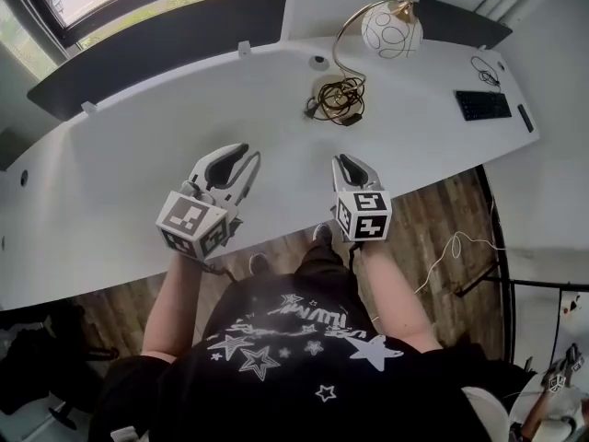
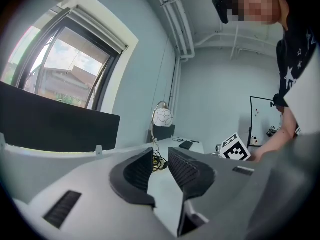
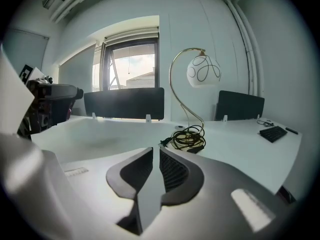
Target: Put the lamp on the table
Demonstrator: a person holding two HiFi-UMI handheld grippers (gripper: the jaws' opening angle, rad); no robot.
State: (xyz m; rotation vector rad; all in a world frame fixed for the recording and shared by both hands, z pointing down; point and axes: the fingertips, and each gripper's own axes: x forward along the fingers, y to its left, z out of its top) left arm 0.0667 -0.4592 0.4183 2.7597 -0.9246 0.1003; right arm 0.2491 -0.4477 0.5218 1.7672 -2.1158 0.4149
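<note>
The lamp (image 1: 391,29), a white globe on a curved gold stem, stands upright at the far side of the white table (image 1: 120,164). Its dark cord (image 1: 339,99) lies coiled at the base. In the right gripper view the lamp (image 3: 203,71) is ahead and apart from the jaws; in the left gripper view the lamp (image 2: 163,117) is small and farther off. My left gripper (image 1: 248,152) (image 2: 160,154) hovers near the table's front edge, open and empty. My right gripper (image 1: 343,160) (image 3: 156,151) is beside it with only a narrow slit between its jaws and nothing in them.
A black keyboard (image 1: 482,105) and a thin dark bar (image 1: 525,118) lie at the table's right end. Dark partition screens (image 1: 156,40) run along the table's back edge. A window is behind them. Wooden floor and the person's legs show below the front edge.
</note>
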